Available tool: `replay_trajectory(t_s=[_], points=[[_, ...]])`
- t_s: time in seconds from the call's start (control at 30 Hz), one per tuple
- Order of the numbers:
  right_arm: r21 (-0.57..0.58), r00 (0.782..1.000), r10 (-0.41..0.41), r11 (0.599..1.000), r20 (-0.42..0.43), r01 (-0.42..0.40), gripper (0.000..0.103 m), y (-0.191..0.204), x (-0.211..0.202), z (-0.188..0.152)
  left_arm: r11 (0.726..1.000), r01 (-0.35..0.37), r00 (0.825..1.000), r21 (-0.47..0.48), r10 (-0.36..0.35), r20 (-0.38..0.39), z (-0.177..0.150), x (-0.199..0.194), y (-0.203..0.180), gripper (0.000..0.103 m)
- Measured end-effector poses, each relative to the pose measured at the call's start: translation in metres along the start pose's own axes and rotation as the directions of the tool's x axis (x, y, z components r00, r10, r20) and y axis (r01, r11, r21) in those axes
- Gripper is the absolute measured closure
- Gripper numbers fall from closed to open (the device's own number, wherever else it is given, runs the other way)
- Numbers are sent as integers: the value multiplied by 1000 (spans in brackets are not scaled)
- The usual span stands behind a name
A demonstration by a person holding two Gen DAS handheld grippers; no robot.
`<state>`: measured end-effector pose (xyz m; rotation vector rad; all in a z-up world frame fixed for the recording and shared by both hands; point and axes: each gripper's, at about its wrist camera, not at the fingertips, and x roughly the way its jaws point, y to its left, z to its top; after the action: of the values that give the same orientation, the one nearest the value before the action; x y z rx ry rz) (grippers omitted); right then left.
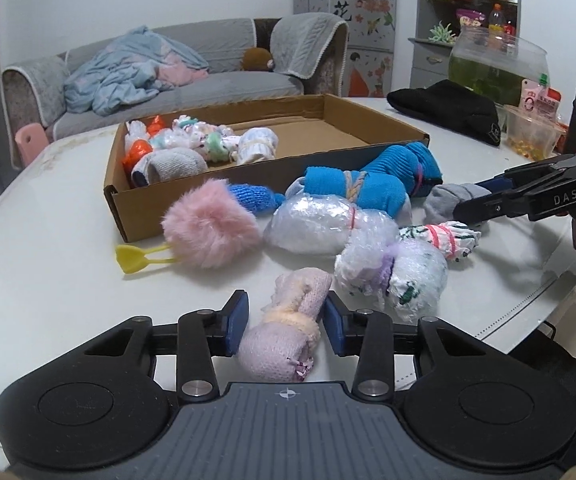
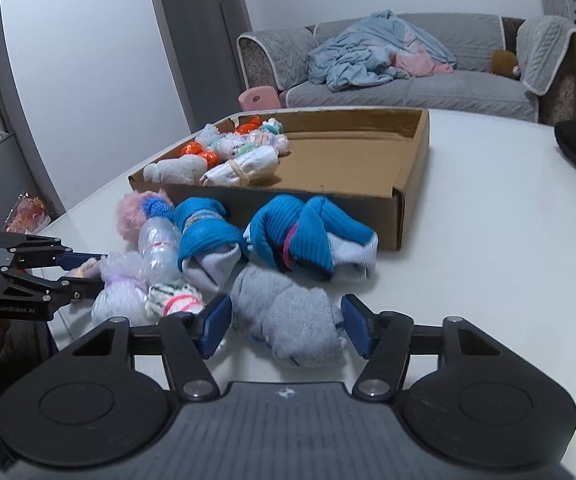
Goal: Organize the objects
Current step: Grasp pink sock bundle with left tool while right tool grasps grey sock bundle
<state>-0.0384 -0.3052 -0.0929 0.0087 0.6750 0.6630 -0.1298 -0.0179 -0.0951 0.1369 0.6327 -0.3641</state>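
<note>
A shallow cardboard box on the white table holds several rolled sock bundles at one end. More bundles lie loose in front of it. My left gripper is open, its blue pads on either side of a pale pink rolled sock that lies on the table. My right gripper is open around a grey rolled sock, which also shows in the left wrist view. Two blue sock bundles lie between the grey sock and the box.
A fluffy pink pompom with a yellow tag, clear plastic-wrapped bundles and a white green-patterned bundle lie on the table. A black hat, a fishbowl and a plastic tub stand at the far right. A grey sofa is behind.
</note>
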Motion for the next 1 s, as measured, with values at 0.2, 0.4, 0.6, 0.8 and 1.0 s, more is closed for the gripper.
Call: replay_trajectory(t_s=[0.2, 0.4, 0.6, 0.8, 1.0], points=[[-43, 1000, 3, 999, 1, -3, 41, 5, 5, 4, 1000, -9, 1000, -3, 9, 28, -6, 0, 4, 29], [-72, 1000, -16, 997, -8, 15, 53, 8, 7, 4, 999, -28, 996, -25, 30, 78, -16, -9, 3, 66], [-25, 1000, -21, 999, 9, 21, 55, -1, -5, 2, 998, -46, 996, -43, 49, 71, -8, -21, 4, 69], [-11, 998, -34, 999, 56, 35, 55, -9, -31, 27, 997, -67, 992, -35, 70, 102, 40, -40, 20, 69], [-49, 988, -45, 997, 149, 53, 55, -18, -49, 81, 998, -56, 989, -2, 55, 138, 114, -35, 40, 68]])
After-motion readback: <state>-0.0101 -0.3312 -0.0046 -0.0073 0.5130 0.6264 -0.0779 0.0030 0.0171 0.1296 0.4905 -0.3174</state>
